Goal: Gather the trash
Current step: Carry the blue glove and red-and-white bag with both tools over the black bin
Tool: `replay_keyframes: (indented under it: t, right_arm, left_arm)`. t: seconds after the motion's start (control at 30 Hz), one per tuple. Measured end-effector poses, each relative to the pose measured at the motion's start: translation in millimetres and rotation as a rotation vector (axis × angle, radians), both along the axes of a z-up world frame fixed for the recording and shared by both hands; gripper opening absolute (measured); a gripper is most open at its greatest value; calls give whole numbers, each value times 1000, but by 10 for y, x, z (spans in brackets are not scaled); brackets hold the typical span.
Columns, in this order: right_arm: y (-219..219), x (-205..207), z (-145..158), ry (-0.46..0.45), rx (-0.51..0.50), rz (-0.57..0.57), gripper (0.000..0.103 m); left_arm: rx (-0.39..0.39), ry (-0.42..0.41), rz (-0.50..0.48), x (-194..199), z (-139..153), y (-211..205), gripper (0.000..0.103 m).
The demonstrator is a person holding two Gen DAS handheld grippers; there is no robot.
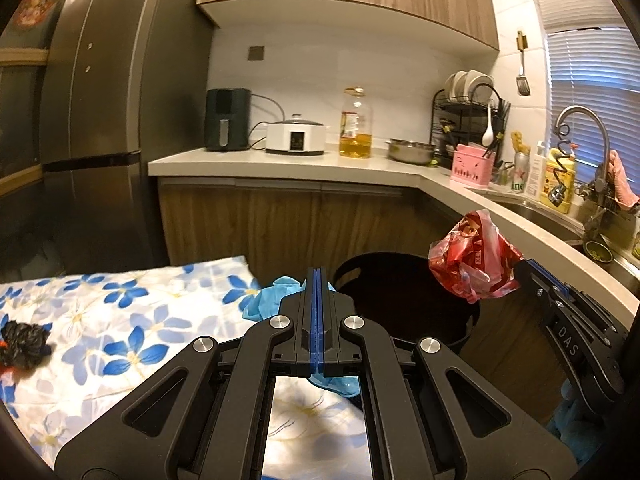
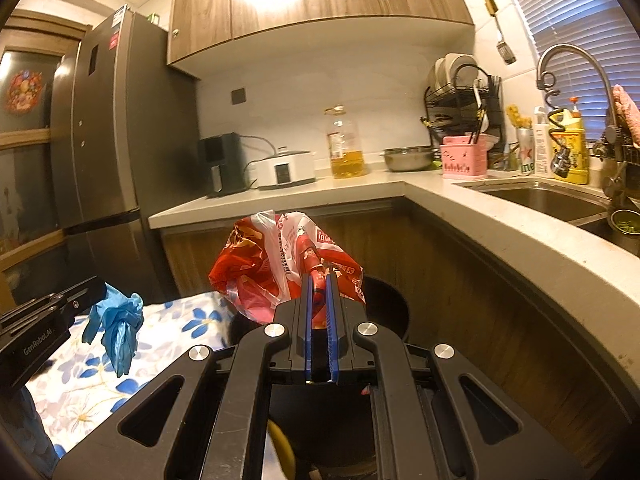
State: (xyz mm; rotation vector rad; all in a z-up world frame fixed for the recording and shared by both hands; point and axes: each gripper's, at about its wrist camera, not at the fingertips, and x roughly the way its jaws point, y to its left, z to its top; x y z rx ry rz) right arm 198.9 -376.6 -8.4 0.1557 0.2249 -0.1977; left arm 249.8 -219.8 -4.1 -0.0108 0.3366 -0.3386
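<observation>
Red bag (image 2: 286, 264): crumpled printed plastic, held in the air above the black bin (image 1: 404, 304). Blue glove (image 2: 116, 324): limp, dangling over the tabletop edge. Black wad (image 1: 24, 344): crumpled, lying on the floral tabletop (image 1: 120, 320), far left.

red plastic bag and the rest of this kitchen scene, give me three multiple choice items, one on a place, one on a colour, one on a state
1. Where is the crumpled red plastic bag?
A. in the sink
B. held above the round black trash bin
C. on the counter

2. What colour is the crumpled disposable glove in the left gripper?
A. blue
B. yellow
C. white

3. How does the right gripper stand?
A. wide open and empty
B. resting on the floral tablecloth
C. closed on the bag

Answers: 1 B, the bag hangs over the bin's dark opening; 2 A, blue shows in both views; 3 C, the blue pads pinch red plastic.
</observation>
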Motion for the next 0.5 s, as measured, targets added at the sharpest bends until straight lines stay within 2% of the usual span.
replay_keyframes:
  t: [0.3,0.5]
  right_arm:
    - [-201,29,98,-23,6,-52,7]
    - [-265,85,101,-26,5,-65,7]
  left_arm:
    - [2,-47,-64,110,159,-351,0]
    - [-2,-50,-111,240,184,-574,0]
